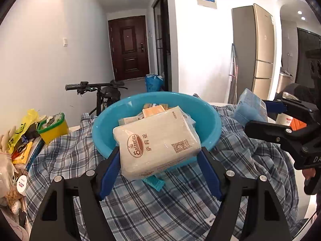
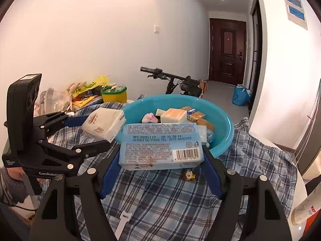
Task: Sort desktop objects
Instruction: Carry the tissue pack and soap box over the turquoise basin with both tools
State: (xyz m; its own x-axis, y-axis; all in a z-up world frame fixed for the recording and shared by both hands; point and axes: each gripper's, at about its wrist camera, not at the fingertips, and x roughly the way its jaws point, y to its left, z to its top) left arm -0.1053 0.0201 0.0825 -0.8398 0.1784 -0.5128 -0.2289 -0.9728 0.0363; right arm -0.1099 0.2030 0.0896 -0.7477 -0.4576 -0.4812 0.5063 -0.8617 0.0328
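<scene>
My left gripper (image 1: 159,150) is shut on a beige tissue pack (image 1: 158,140) with a brown round logo, held above the plaid cloth in front of the blue basin (image 1: 210,120). My right gripper (image 2: 161,150) is shut on a light blue wipes pack (image 2: 160,144), barcode side up, also lifted just before the basin (image 2: 224,128). In the right wrist view, the left gripper (image 2: 96,131) with its beige pack (image 2: 104,125) hangs at the left. In the left wrist view, the right gripper (image 1: 255,114) with the blue pack (image 1: 248,106) is at the right. Several small packs lie in the basin.
A blue plaid cloth (image 1: 160,210) covers the table. A teal packet (image 1: 154,181) lies under the beige pack, and a small figurine (image 2: 189,175) and white strip (image 2: 122,221) lie near me. A yellow-green box (image 1: 54,128) and piled clutter (image 1: 18,150) crowd the left edge. A bike handlebar (image 2: 160,73) stands behind.
</scene>
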